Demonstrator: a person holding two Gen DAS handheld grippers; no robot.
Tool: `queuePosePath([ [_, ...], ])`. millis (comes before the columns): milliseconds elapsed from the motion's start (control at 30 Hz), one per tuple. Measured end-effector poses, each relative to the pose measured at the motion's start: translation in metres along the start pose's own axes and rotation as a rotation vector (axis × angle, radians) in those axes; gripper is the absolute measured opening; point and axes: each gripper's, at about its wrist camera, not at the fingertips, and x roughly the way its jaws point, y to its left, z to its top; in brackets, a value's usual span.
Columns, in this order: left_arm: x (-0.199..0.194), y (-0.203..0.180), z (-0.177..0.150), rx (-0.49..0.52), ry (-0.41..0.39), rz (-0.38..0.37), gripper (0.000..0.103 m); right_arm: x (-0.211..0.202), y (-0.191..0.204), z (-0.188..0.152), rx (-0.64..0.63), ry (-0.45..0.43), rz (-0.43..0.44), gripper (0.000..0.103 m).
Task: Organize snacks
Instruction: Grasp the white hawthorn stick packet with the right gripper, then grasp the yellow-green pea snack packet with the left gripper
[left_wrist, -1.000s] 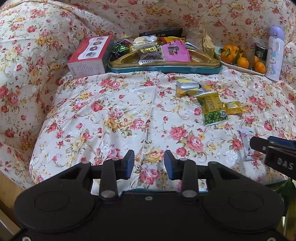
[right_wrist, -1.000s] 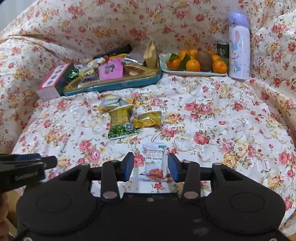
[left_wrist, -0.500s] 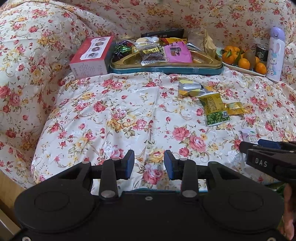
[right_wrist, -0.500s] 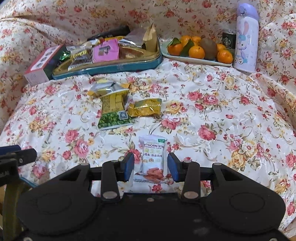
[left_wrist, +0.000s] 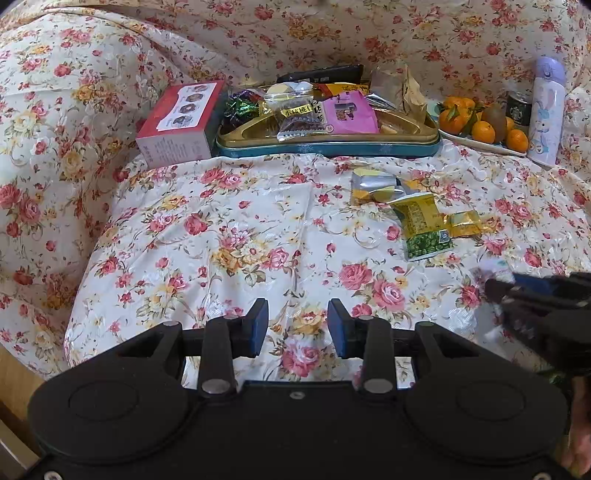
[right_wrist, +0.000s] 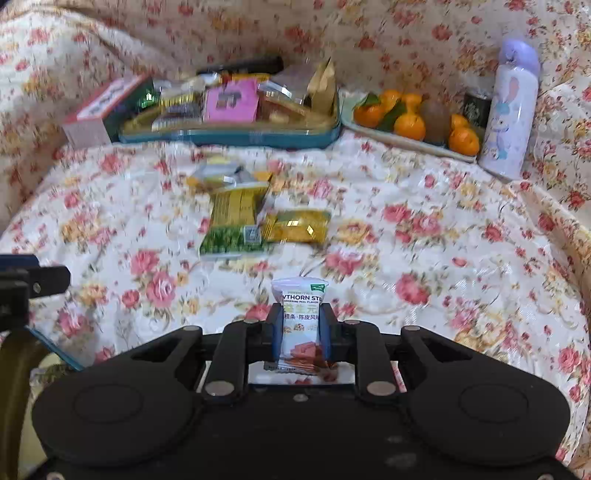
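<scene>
My right gripper is shut on a white hawthorn-stick snack packet near the table's front edge; the packet stands between its blue pads. My left gripper is open and empty over bare floral cloth at the front. The right gripper shows at the left wrist view's right edge. A yellow-green packet, a gold packet and a silver-yellow packet lie mid-table. A teal-rimmed gold tray at the back holds several snacks.
A red and white box stands left of the tray. A plate of oranges and a kiwi, a dark can and a lilac rabbit bottle stand at the back right. Floral cloth covers table and surroundings.
My right gripper moved forward around the hawthorn packet and closed on it. The left gripper stayed open and shifted only slightly.
</scene>
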Motion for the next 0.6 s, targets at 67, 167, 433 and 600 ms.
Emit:
queuePosePath([
  [67, 0.001, -0.001, 0.001, 0.001, 0.003, -0.003, 0.046, -0.006, -0.008, 0.004, -0.002, -0.028, 0.002, 0.022],
  [167, 0.001, -0.002, 0.003, 0.003, 0.006, -0.007, 0.046, -0.012, -0.023, 0.012, -0.012, -0.073, -0.015, 0.022],
  [433, 0.002, -0.011, 0.008, 0.018, 0.001, -0.014, 0.046, 0.017, -0.072, 0.022, -0.033, -0.162, -0.043, 0.022],
  [600, 0.007, -0.015, 0.015, 0.018, 0.005, -0.037, 0.046, 0.032, -0.091, 0.015, -0.011, -0.206, -0.037, 0.022],
])
